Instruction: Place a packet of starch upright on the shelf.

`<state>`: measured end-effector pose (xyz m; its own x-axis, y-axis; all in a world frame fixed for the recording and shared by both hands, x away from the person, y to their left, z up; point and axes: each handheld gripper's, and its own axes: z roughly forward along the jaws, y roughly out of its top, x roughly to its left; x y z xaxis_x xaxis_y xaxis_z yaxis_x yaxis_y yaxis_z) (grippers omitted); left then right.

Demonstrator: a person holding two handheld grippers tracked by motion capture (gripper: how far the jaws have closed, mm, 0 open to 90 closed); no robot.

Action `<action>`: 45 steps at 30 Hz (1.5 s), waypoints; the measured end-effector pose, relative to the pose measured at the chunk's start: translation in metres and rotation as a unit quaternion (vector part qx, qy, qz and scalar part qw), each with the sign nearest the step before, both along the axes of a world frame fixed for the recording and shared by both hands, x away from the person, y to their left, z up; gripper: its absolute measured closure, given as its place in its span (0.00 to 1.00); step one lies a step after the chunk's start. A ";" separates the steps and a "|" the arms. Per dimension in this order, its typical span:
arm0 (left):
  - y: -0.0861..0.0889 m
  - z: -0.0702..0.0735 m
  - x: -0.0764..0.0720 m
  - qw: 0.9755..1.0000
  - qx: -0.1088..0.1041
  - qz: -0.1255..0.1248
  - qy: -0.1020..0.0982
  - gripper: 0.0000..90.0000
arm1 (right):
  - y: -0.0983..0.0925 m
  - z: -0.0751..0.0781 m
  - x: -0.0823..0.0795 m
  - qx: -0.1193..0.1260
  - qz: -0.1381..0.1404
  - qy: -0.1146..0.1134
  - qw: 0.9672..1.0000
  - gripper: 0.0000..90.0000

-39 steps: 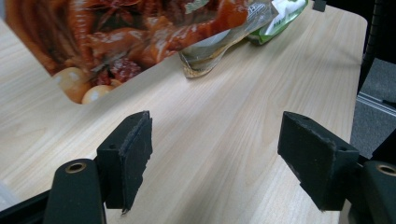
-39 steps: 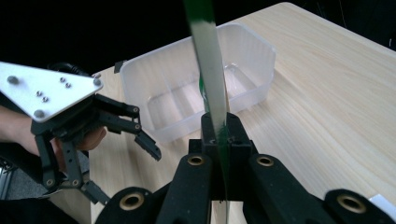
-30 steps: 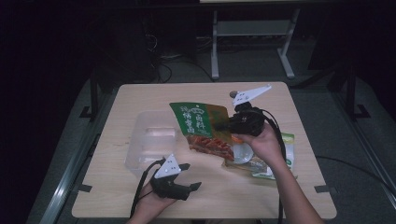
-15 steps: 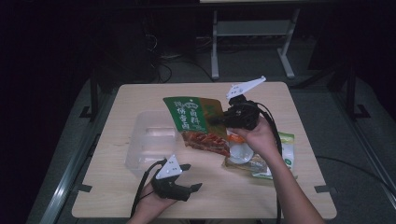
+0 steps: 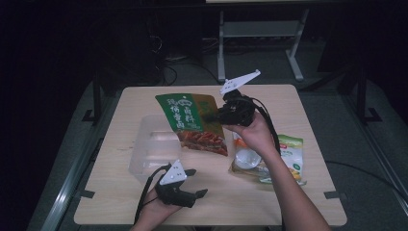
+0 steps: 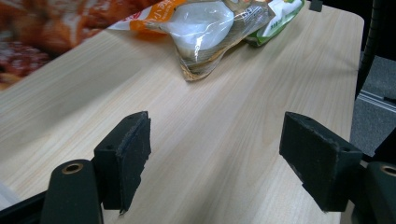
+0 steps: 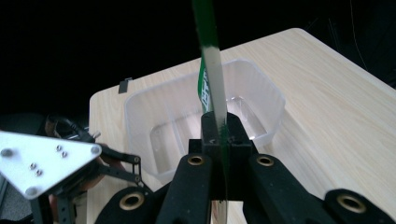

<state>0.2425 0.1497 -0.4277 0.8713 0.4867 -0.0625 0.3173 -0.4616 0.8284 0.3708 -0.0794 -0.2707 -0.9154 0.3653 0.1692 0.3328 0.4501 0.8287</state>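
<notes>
Evidently, the green pouch (image 5: pixel 195 122), pinched edgewise by the right gripper (image 5: pixel 219 115), could have slipped or missed the clear tub (image 5: pixel 151 149); the left gripper (image 5: pixel 195 185) was held open.

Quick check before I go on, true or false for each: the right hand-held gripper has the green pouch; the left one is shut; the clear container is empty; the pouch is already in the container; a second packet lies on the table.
1. The right hand-held gripper is clamped on the green pouch. True.
2. The left hand-held gripper is shut. False: its jaws stand apart over bare table.
3. The clear container is empty. True.
4. The pouch lies in the container. False: it is held up in the air beside it.
5. A second packet lies on the table. True.
</notes>
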 end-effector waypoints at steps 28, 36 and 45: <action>-0.002 -0.002 -0.002 1.000 -0.010 -0.006 0.004 0.27 | 0.045 0.006 0.043 0.010 -0.002 -0.001 1.000 1.00; -0.003 -0.002 -0.003 1.000 -0.008 -0.008 0.004 0.27 | 0.062 0.007 0.049 0.008 0.004 -0.005 1.000 1.00; -0.002 -0.002 -0.003 1.000 -0.005 -0.010 0.002 0.27 | 0.075 0.006 0.055 0.008 0.010 -0.004 1.000 1.00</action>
<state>0.2391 0.1479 -0.4298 0.8810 0.4678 -0.0705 0.3111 -0.4607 0.8312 0.4261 -0.0040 -0.2648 -0.9236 0.3449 0.1674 0.3173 0.4426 0.8387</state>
